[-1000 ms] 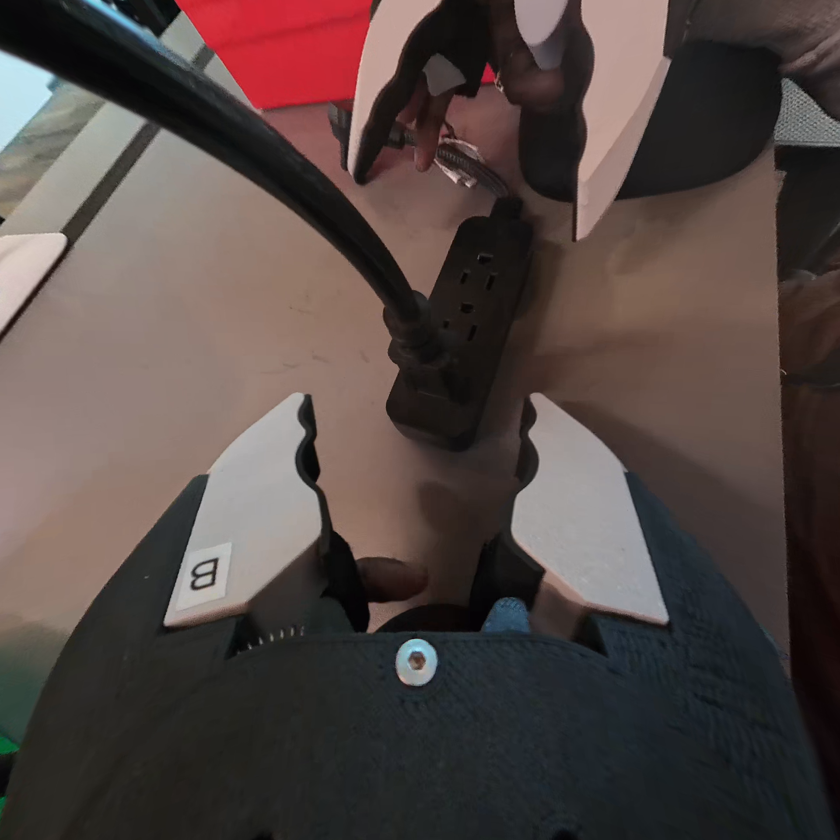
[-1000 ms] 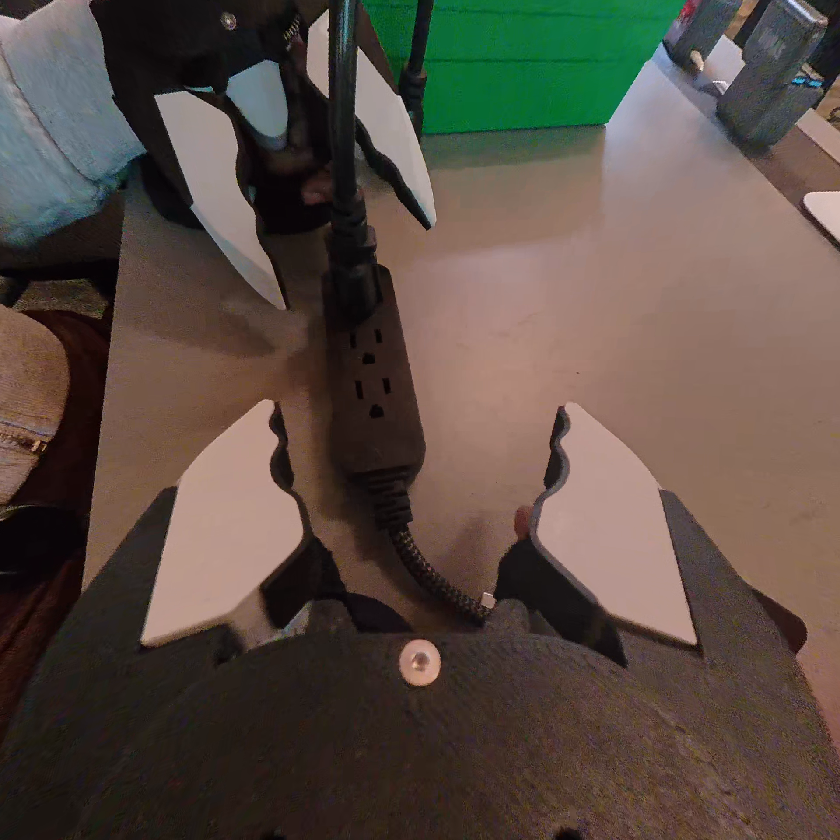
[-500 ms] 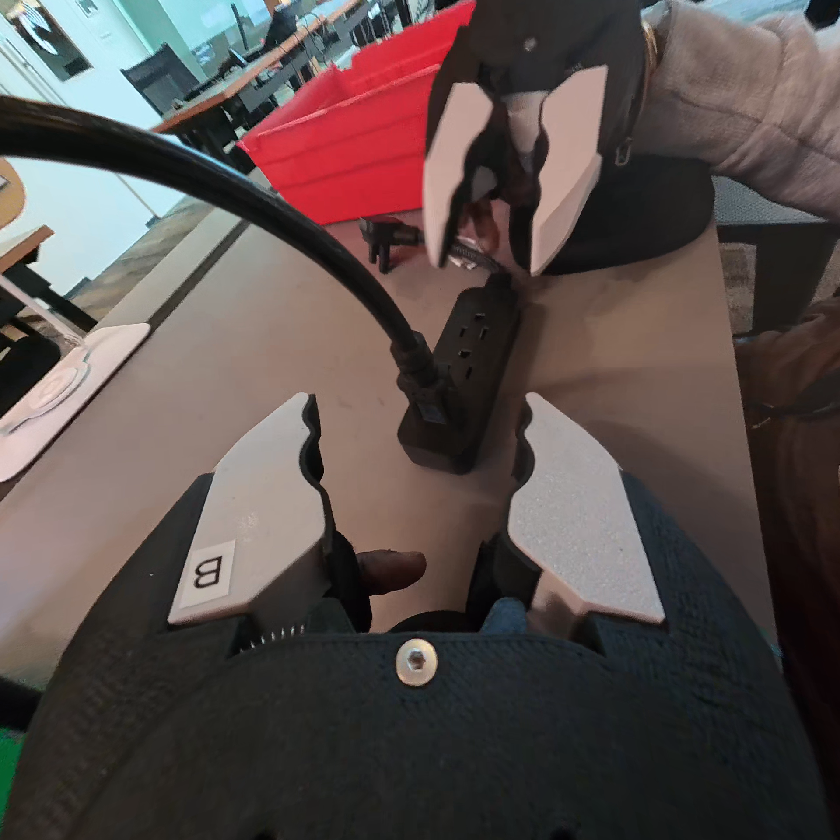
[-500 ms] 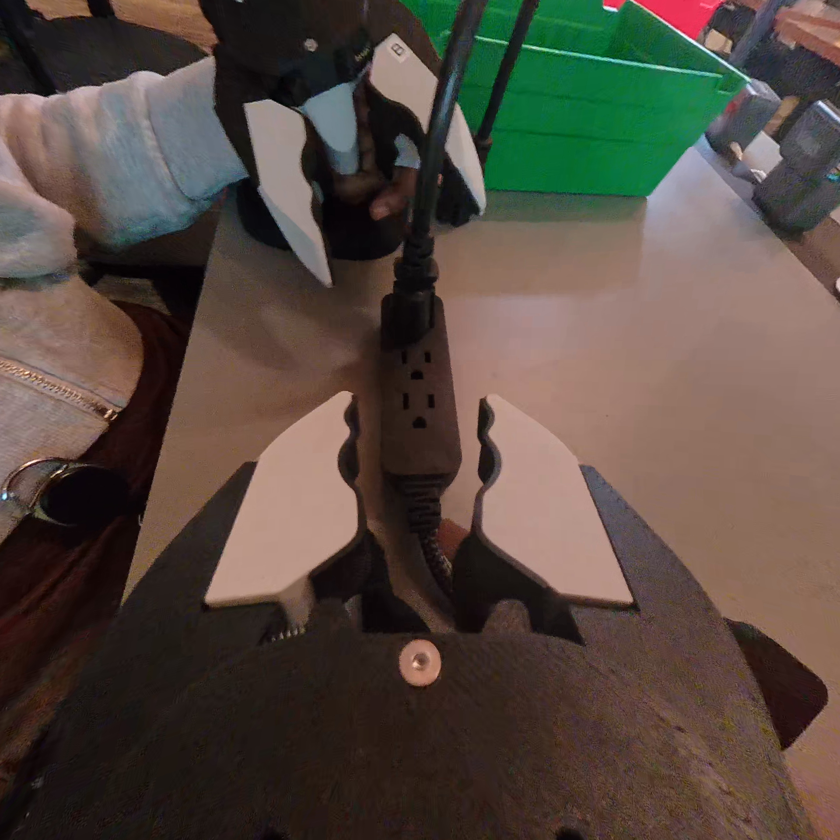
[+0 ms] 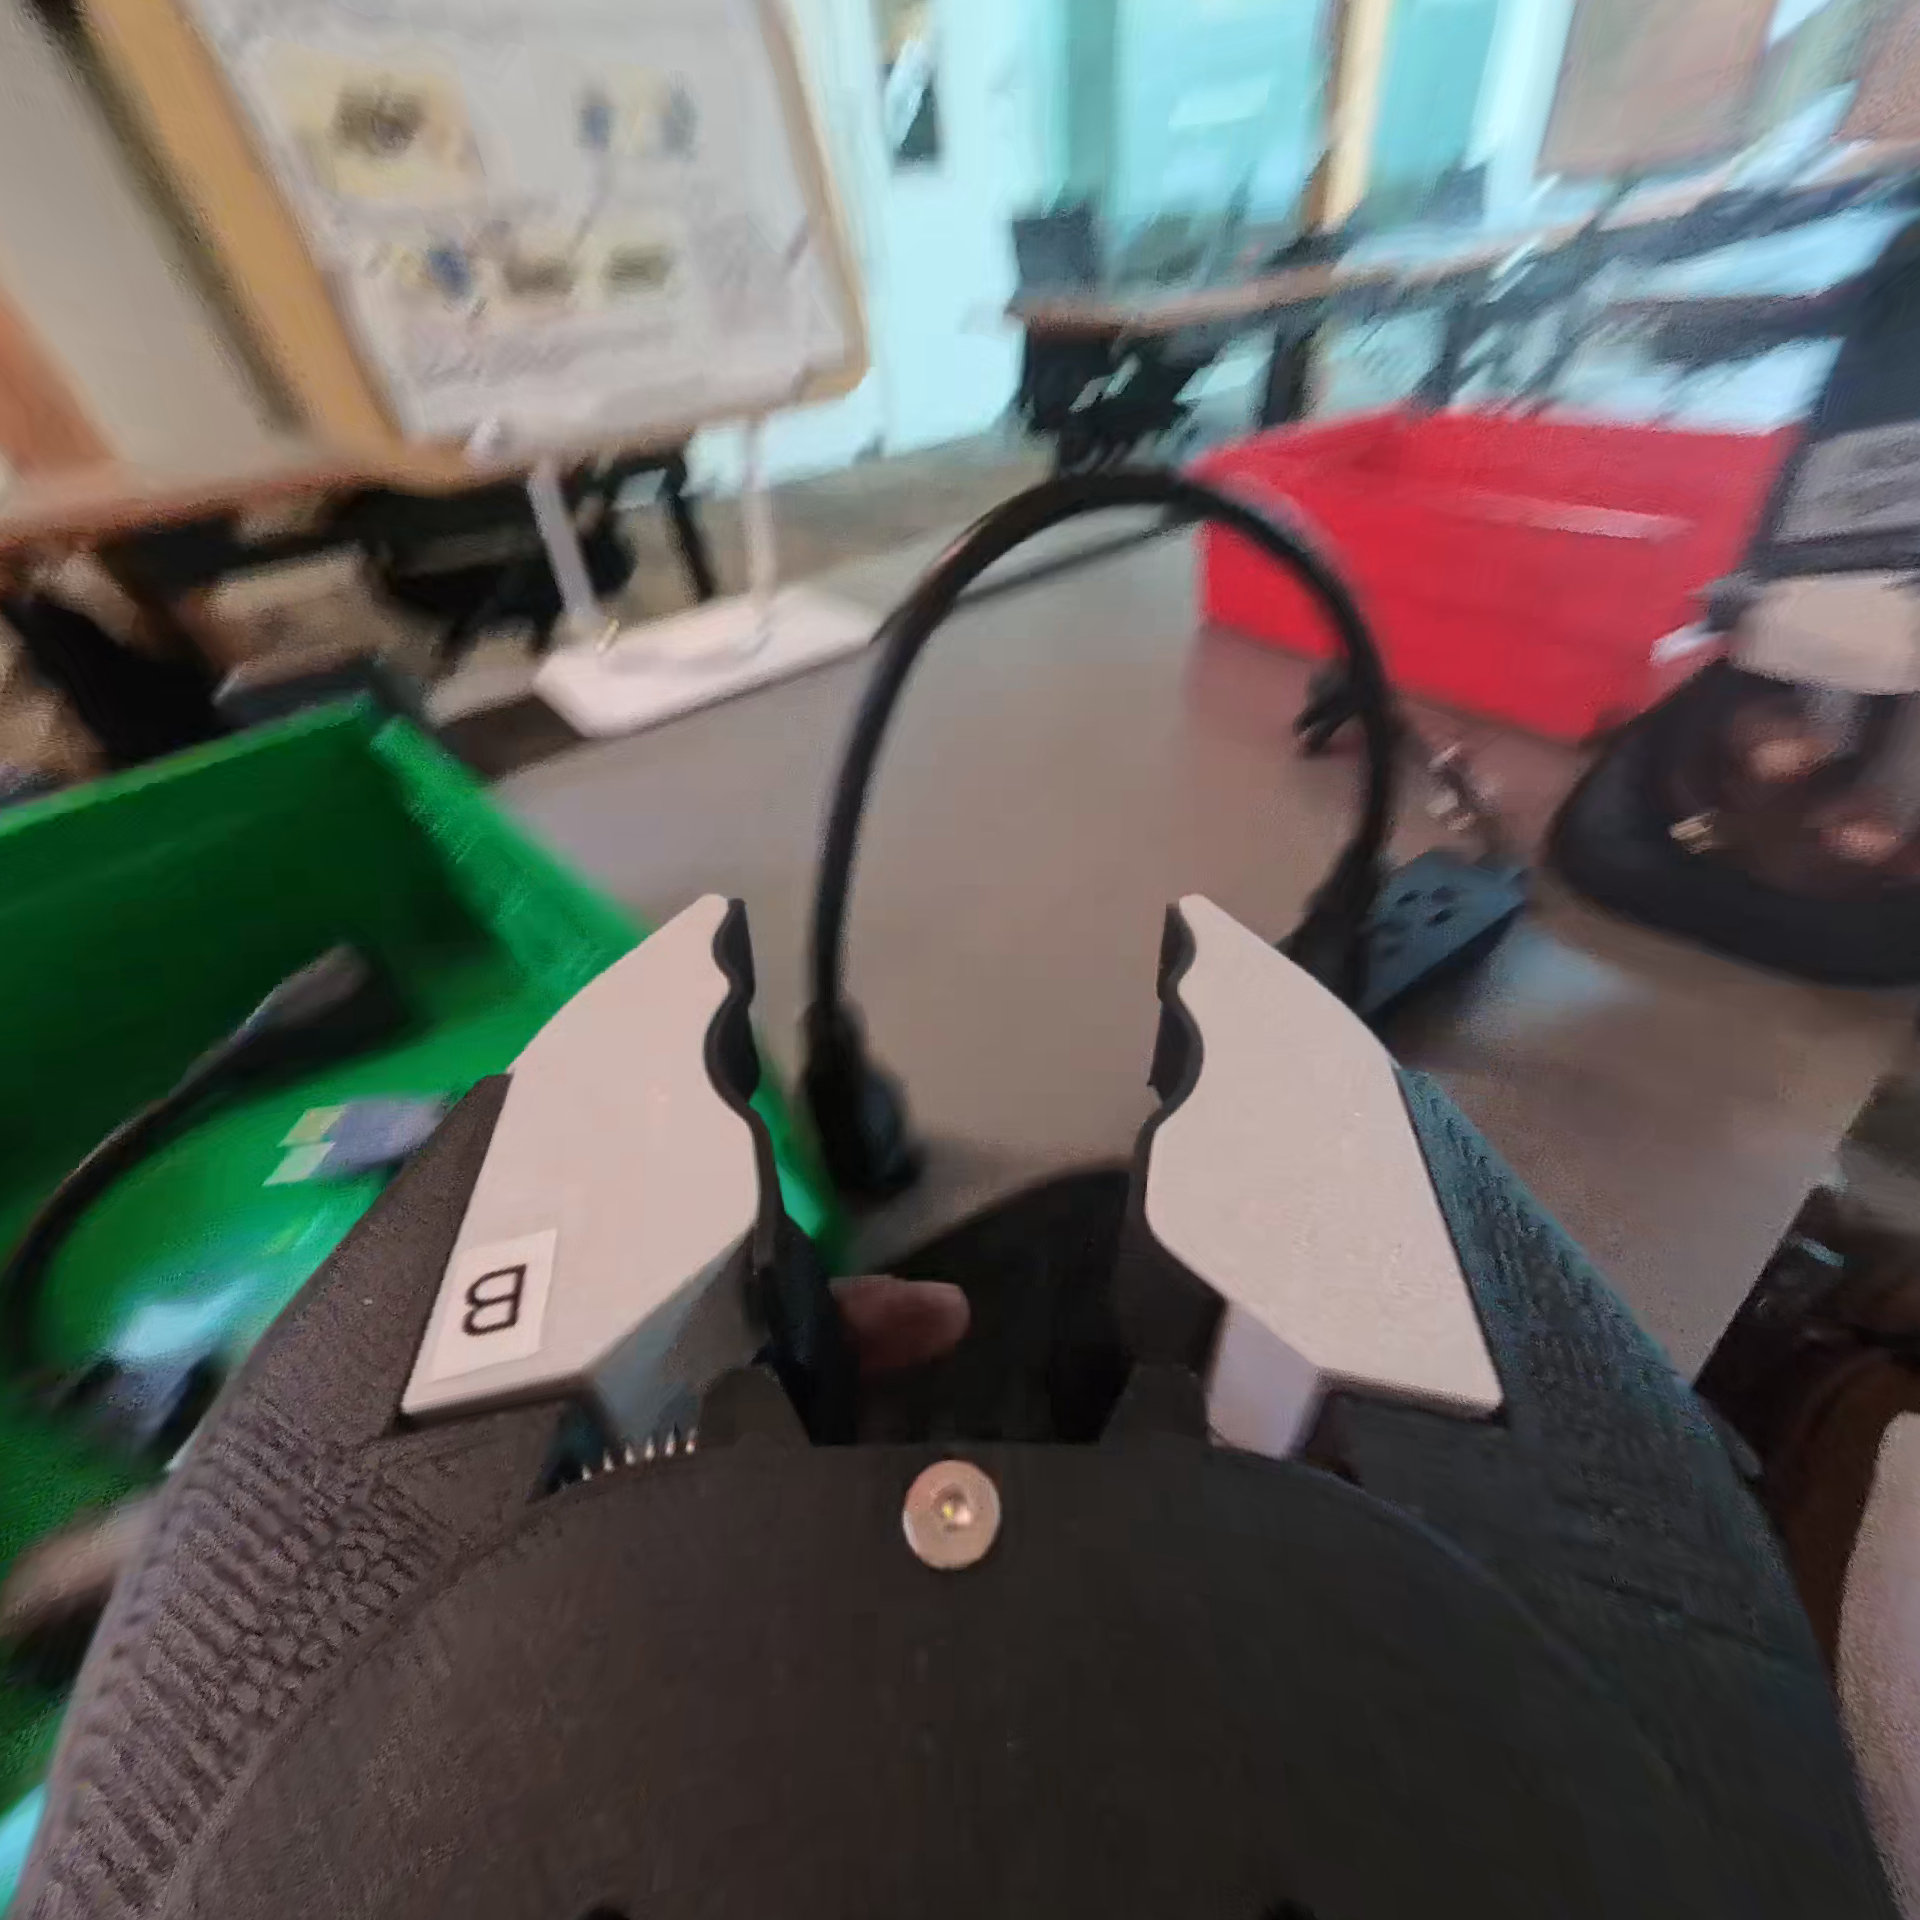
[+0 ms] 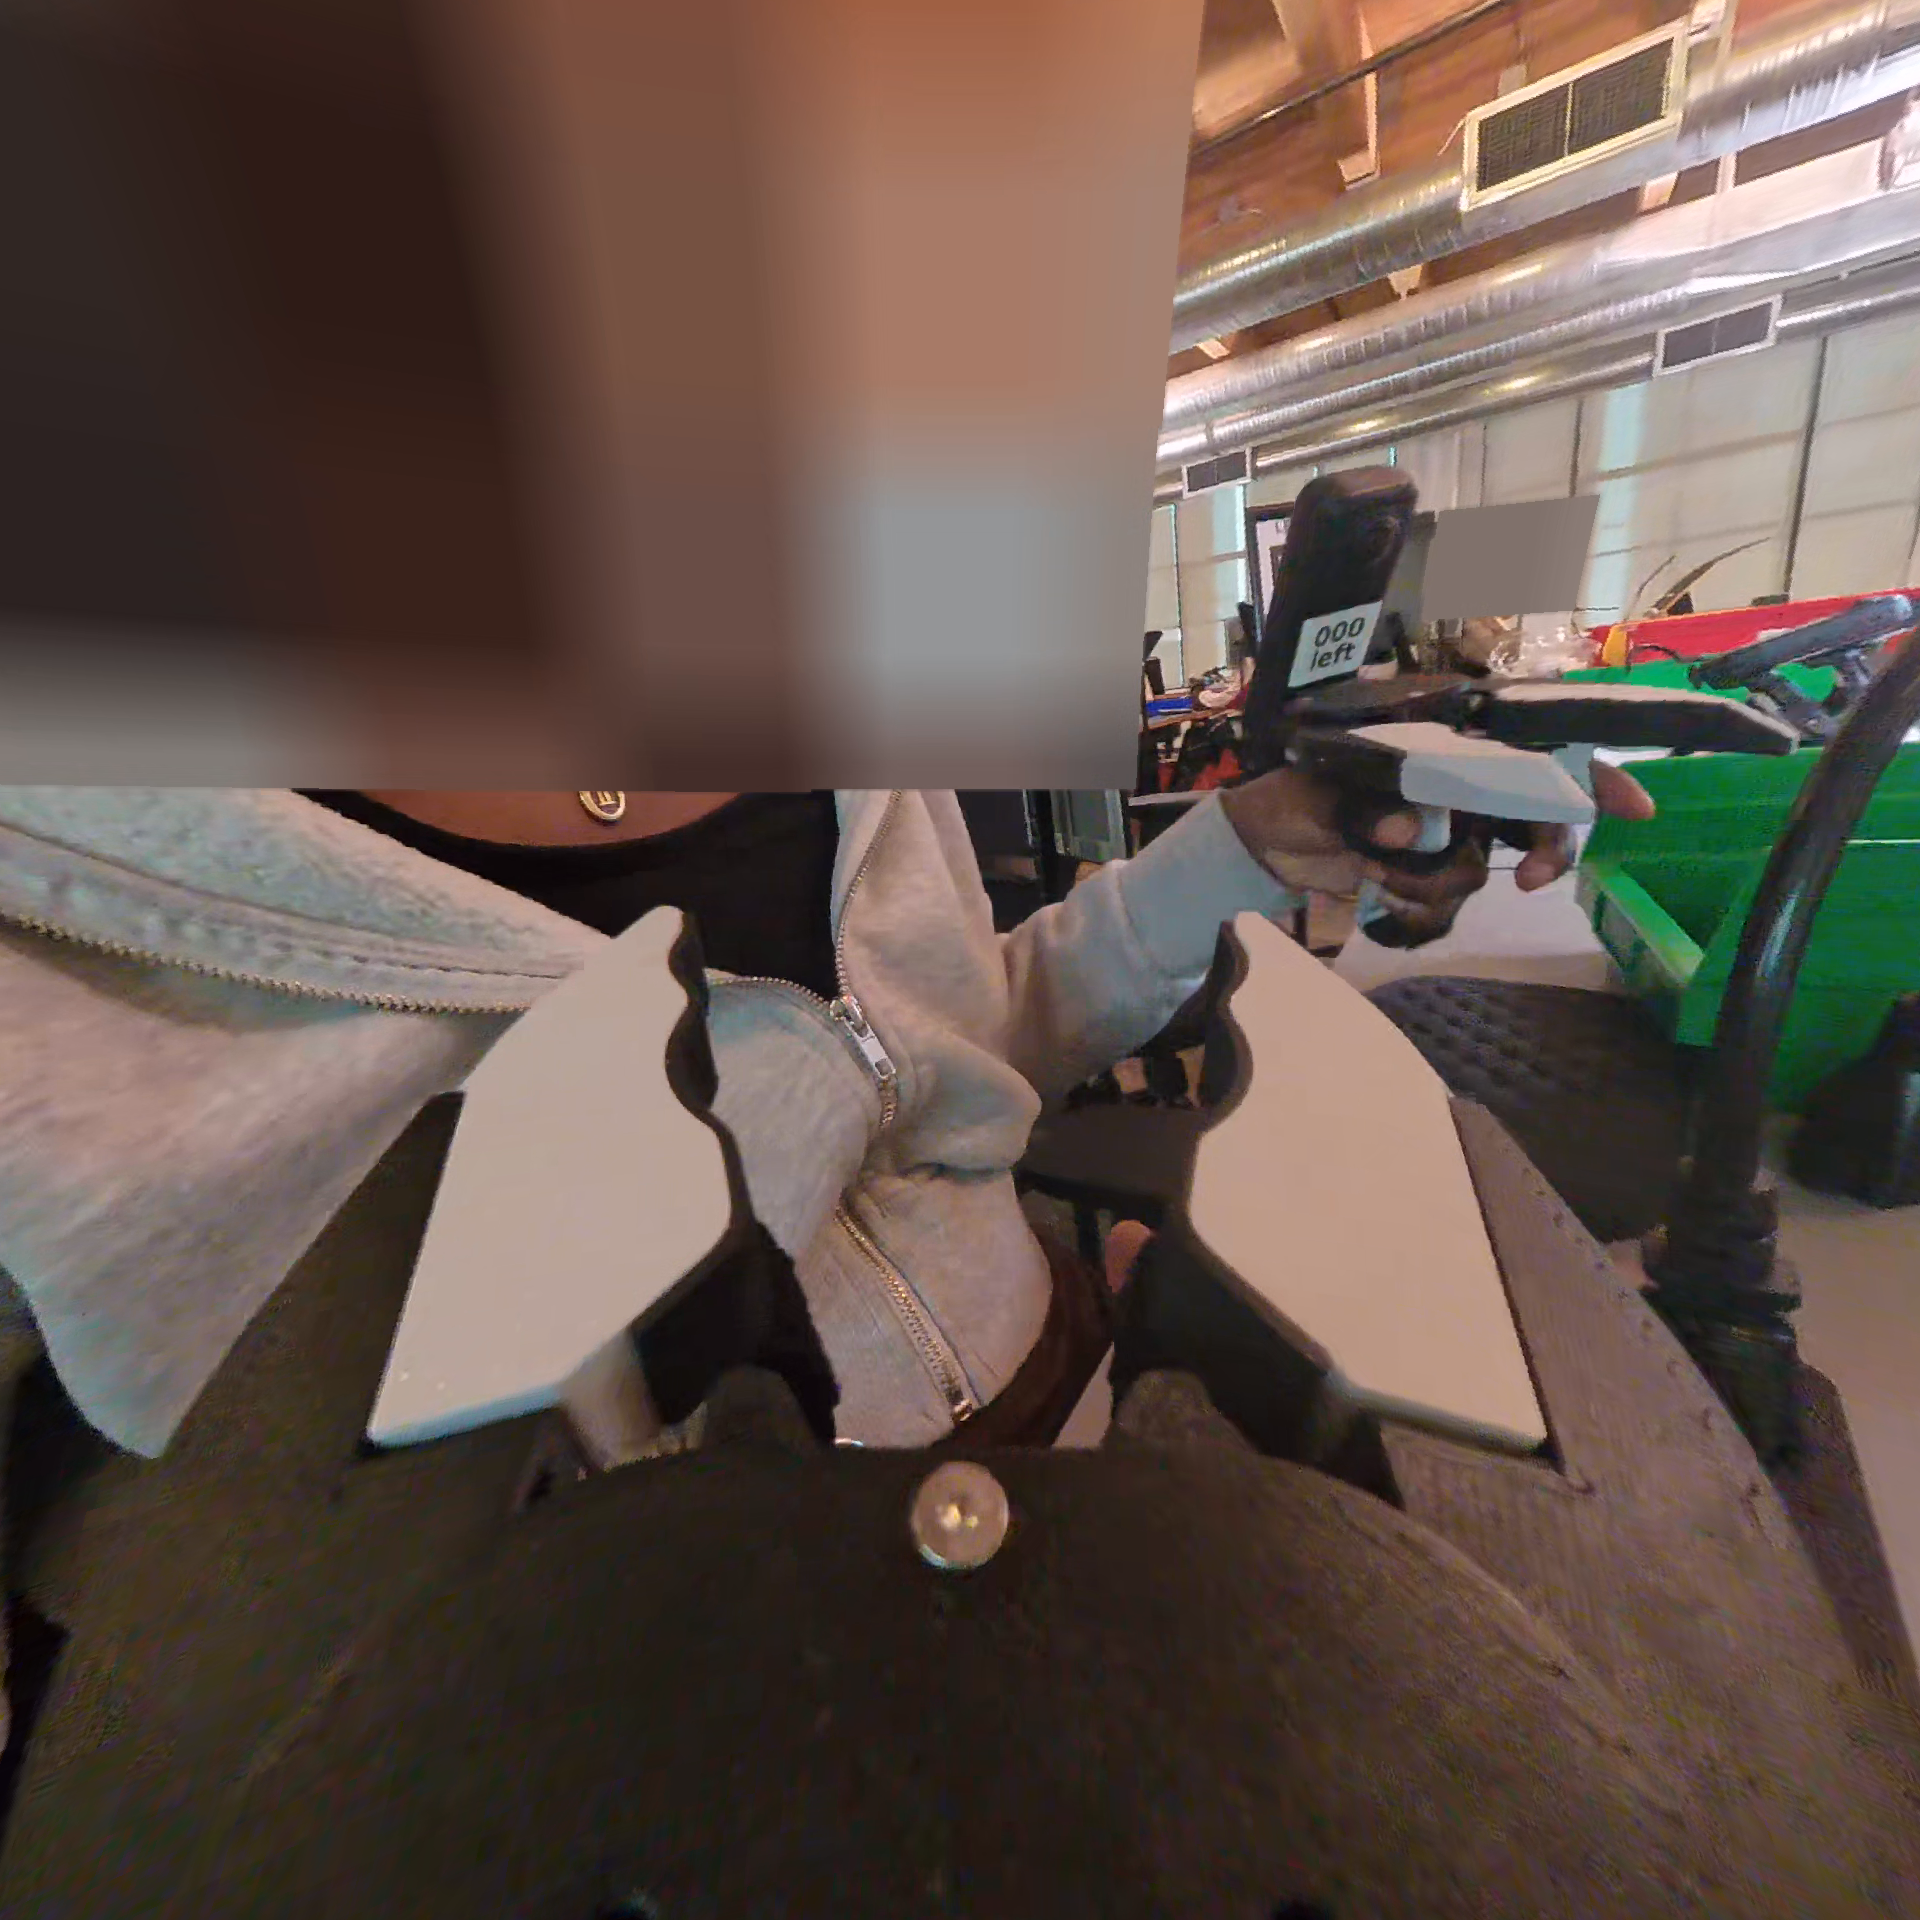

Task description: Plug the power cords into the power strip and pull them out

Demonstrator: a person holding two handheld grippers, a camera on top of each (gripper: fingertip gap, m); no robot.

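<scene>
The left gripper (image 5: 951,977) hangs above the table (image 5: 1039,748) with its jaws spread and nothing between them. A black power cord (image 5: 1039,540) arches over the tabletop; one end is plugged into the black power strip (image 5: 1439,920), which lies flat near the table's right edge, and the other rests on the table just beside the green bin (image 5: 208,883). A red bin (image 5: 1475,551) sits farther back. The right gripper (image 6: 961,997), jaws also spread and empty, faces the person's grey zip jacket (image 6: 312,987).

Motion blur smears the green bin (image 5: 208,914) and its contents.
</scene>
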